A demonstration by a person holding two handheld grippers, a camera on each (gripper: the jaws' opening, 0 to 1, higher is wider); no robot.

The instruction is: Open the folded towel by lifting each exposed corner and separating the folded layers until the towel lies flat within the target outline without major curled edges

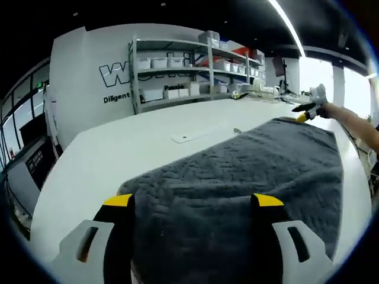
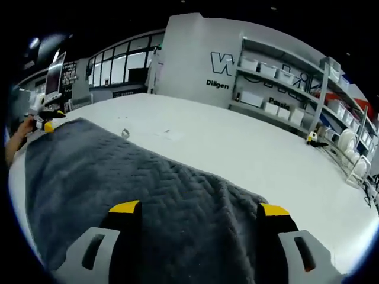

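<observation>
White table point(image 1: 118, 154) bearing the dark grey towel point(image 1: 249, 177), spread long across it between the two grippers. Left gripper point(image 1: 194, 201) at one end, jaws set wide with towel cloth lying between the yellow tips; right gripper point(image 2: 199, 208) at the opposite end, jaws likewise wide over the cloth. Small flat tag point(image 1: 188, 137) just beyond the towel's edge

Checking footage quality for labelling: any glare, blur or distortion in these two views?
Left gripper view: window blown out, ceiling light strip glaring, shelves bowed by fisheye. Right gripper view: table edge curves, towel weave sharp, far windows bright.
</observation>
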